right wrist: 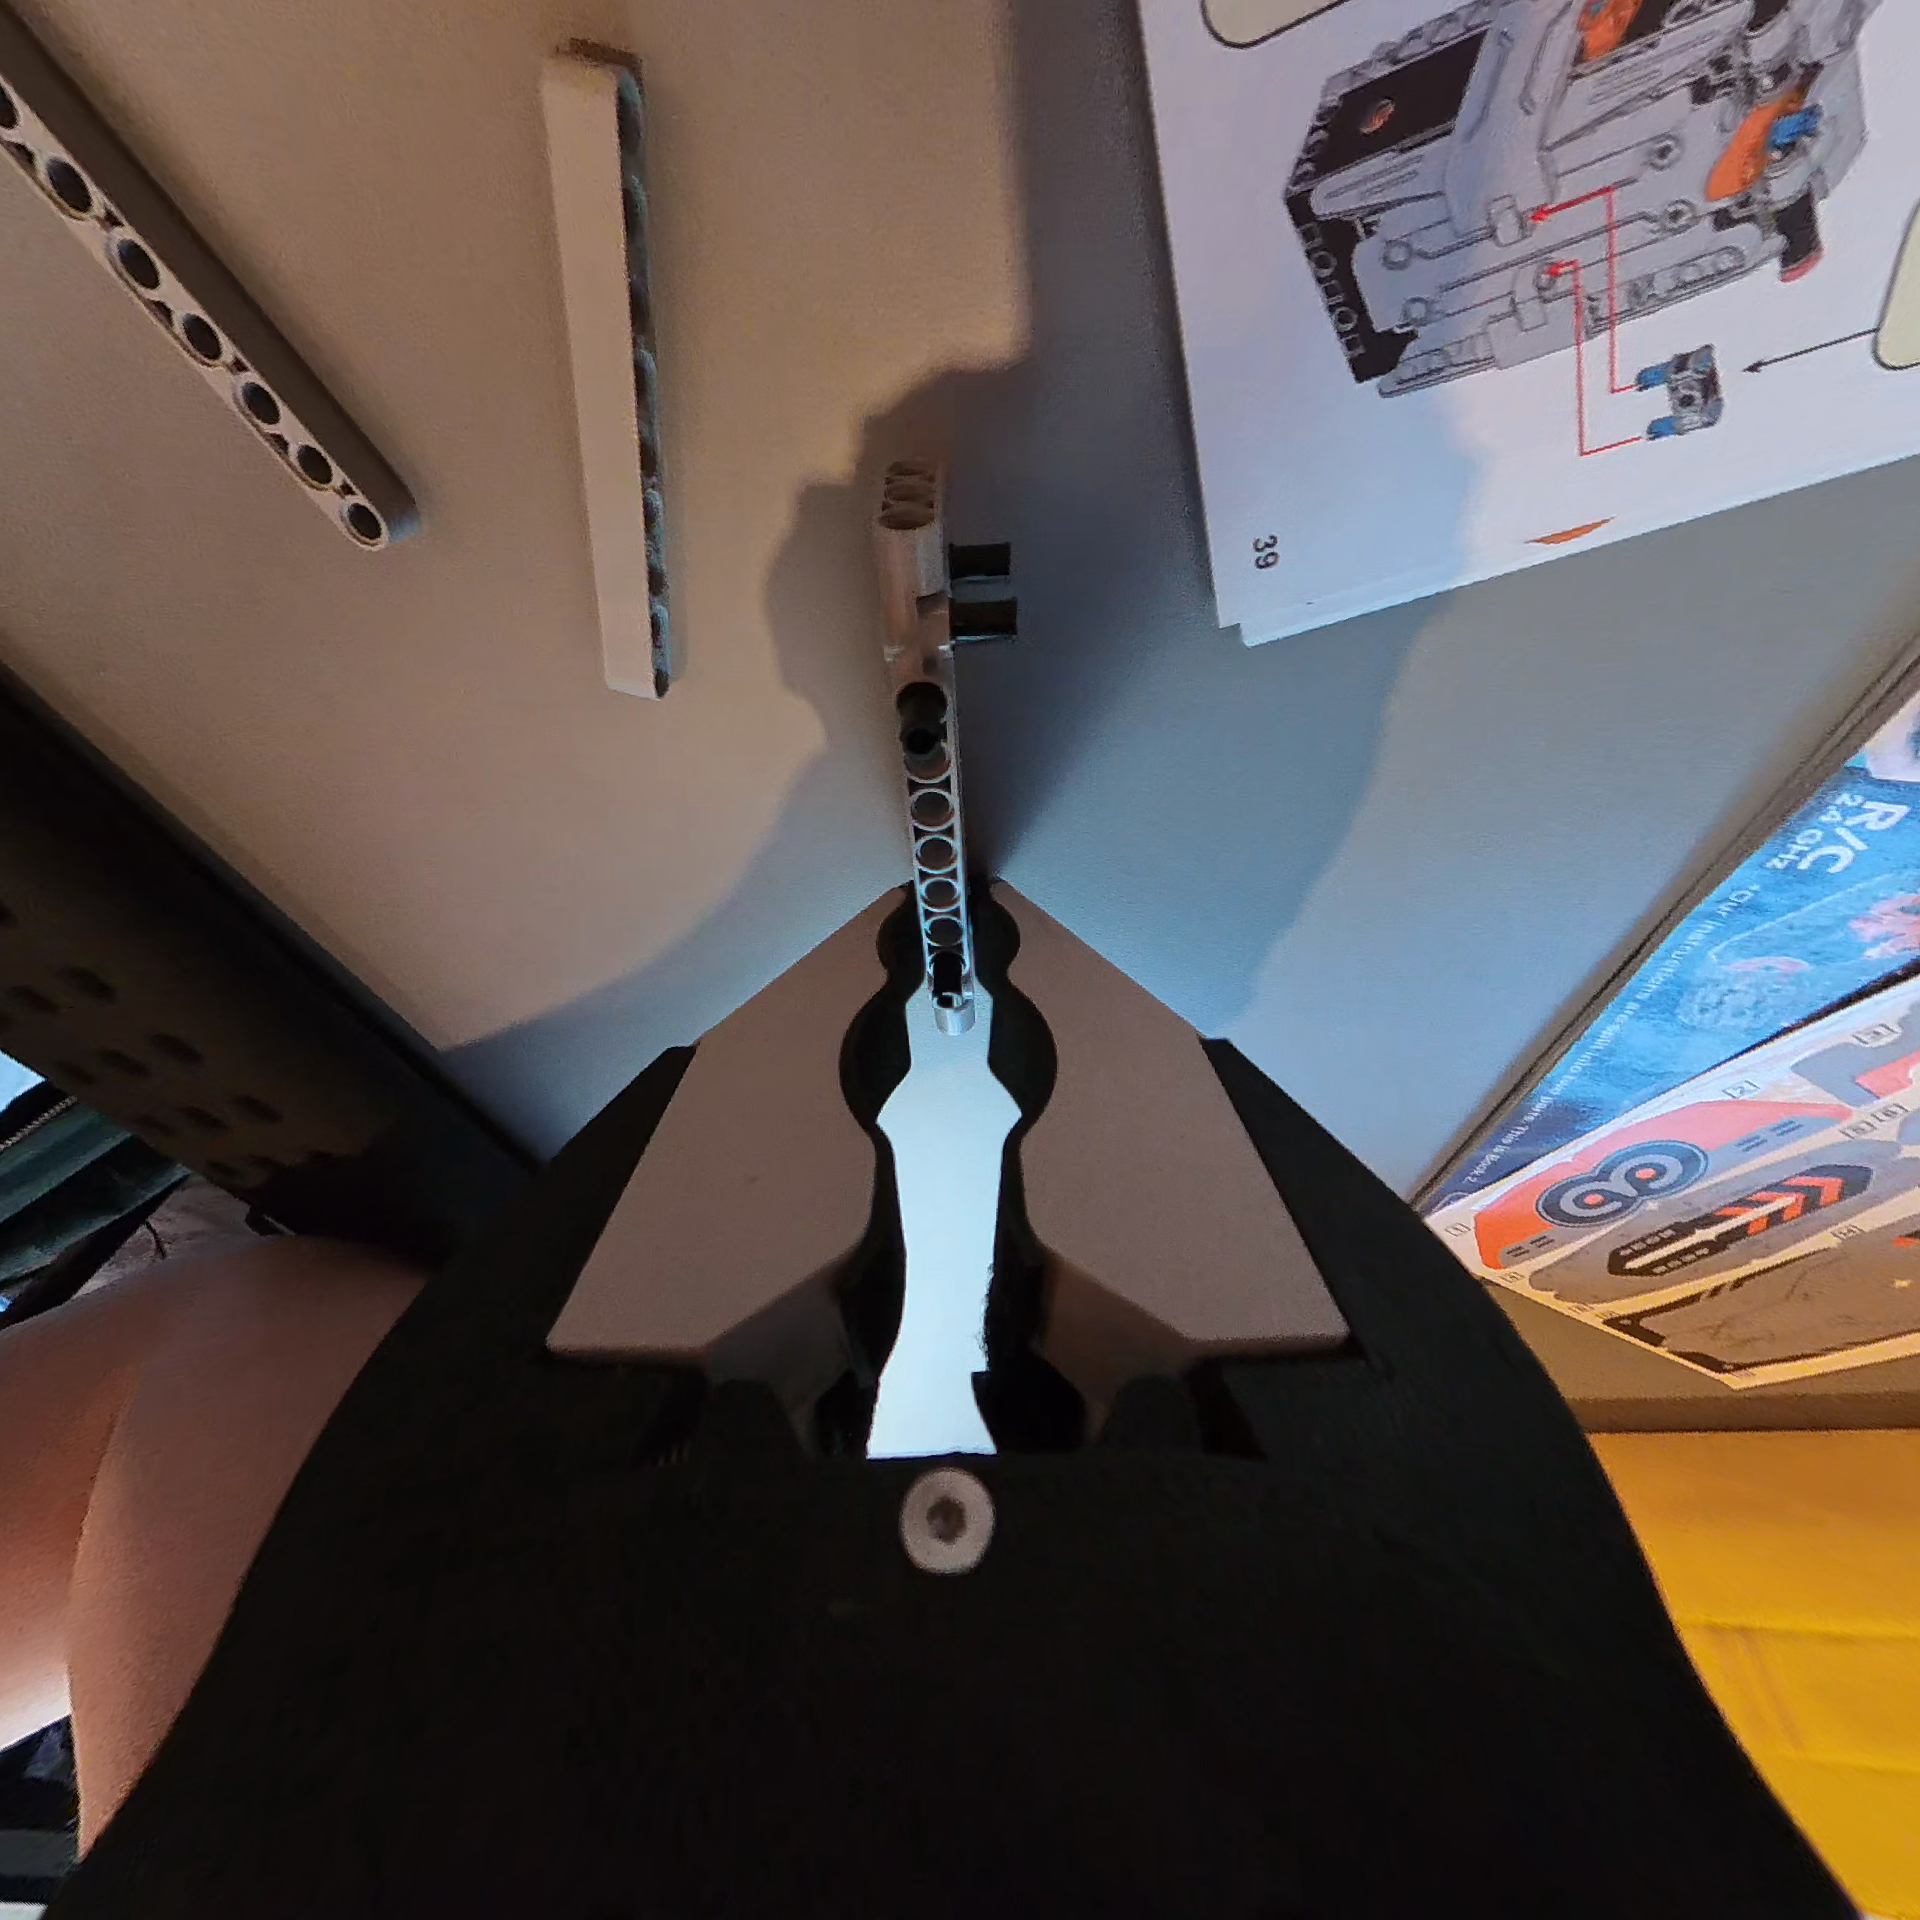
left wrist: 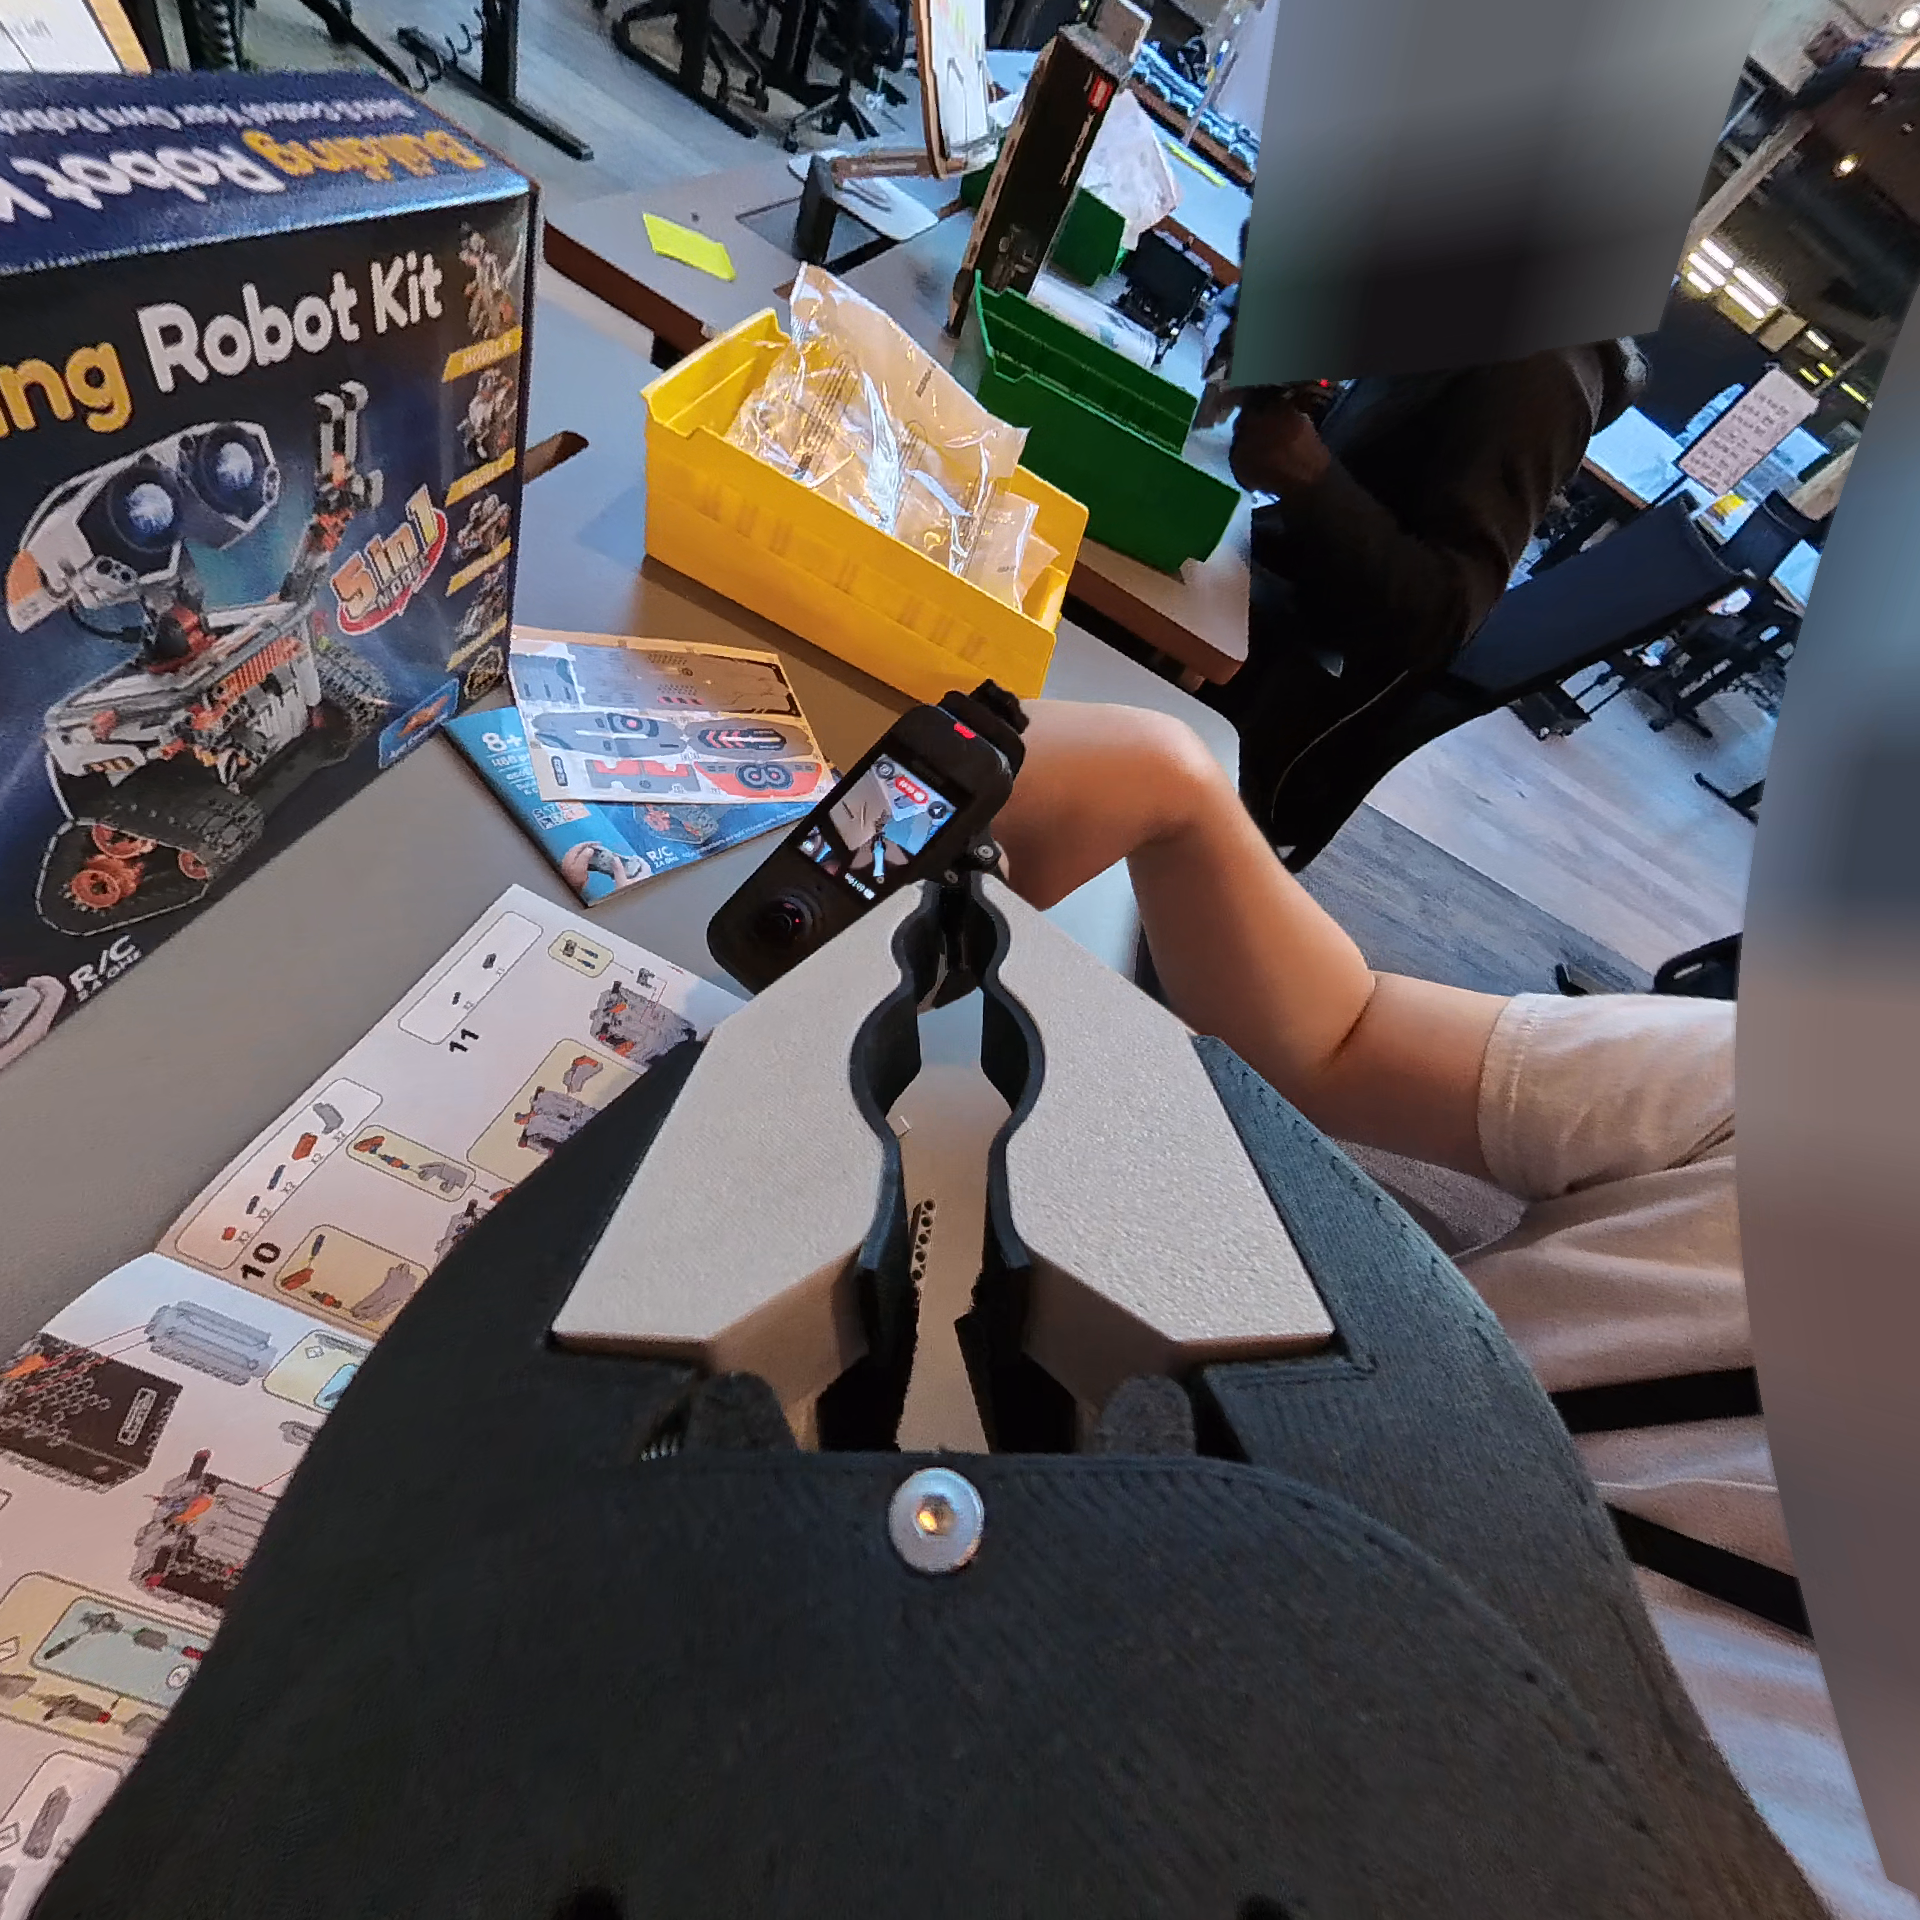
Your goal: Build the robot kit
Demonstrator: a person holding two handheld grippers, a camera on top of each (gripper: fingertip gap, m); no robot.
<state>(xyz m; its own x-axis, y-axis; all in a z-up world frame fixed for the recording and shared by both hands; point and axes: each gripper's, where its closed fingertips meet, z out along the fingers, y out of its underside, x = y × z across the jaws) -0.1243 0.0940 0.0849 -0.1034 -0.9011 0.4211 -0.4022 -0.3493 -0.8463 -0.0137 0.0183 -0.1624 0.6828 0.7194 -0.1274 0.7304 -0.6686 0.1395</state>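
Between the tips of the right claw (right wrist: pixel 945 935), the near end of a grey holed beam (right wrist: pixel 935 831) is pinched, with the jaws drawn almost together around it. Only the last hole or two is gripped, so the beam could swing or slip out if it were knocked, since most of its length hangs free ahead of the claw. The beam is slim and pale, stood on edge, and two short black pins (right wrist: pixel 982 587) are seen jutting to the right near its far end. Ahead and to the left, two loose beams (right wrist: pixel 613 395) are laid on the grey table (right wrist: pixel 1195 831), well apart from the held one. An open instruction booklet (right wrist: pixel 1507 312) is spread ahead to the right, and a sticker sheet (right wrist: pixel 1714 1226) lies closer on that side.

The left claw (left wrist: pixel 948 914) is also nearly closed, and nothing is made out between its tips. Beyond it, a yellow bin (left wrist: pixel 831 561) of clear bags is set, and a kit box (left wrist: pixel 239 468) is stood far left.
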